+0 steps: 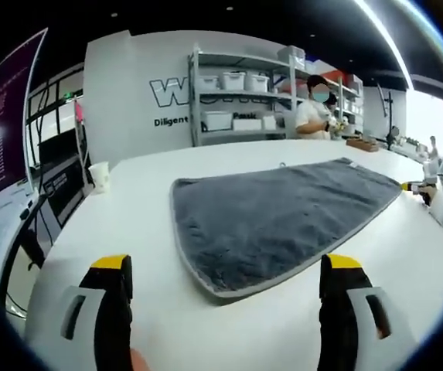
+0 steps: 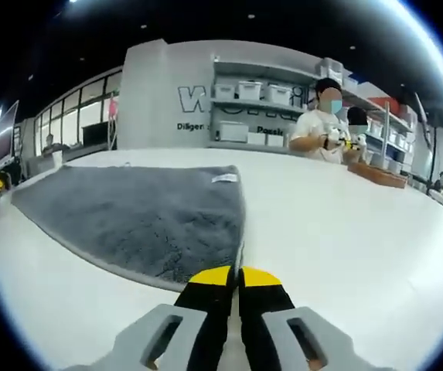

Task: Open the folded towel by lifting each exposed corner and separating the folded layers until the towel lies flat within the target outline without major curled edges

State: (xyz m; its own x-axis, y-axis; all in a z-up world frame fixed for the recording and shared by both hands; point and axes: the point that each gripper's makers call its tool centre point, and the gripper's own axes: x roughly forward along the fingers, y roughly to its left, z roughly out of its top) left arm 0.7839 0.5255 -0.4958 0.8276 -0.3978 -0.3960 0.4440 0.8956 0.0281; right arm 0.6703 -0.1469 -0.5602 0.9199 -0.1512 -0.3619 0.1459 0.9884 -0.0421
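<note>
On the white table [image 1: 128, 201] your grey towel [image 1: 275, 216] lies spread. Your left gripper [image 1: 229, 270] gapes wide before its edge. Your right gripper [image 2: 235, 276] is pressed closed at the towel's near corner; whether it pinches cloth is unclear.

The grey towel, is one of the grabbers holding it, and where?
The right gripper looks shut on the grey towel at its near corner. The left gripper is open, holding nothing, its jaws either side of the towel's near edge.

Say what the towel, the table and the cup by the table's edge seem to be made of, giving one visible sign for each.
Towel: soft plush fabric, likely microfibre; grey fuzzy pile, lighter stitched edging.
Table: smooth hard top, perhaps laminate; white with a faint sheen, no grain.
Cup: probably paper; plain matt white, thin wall, though too small to be sure.
</note>
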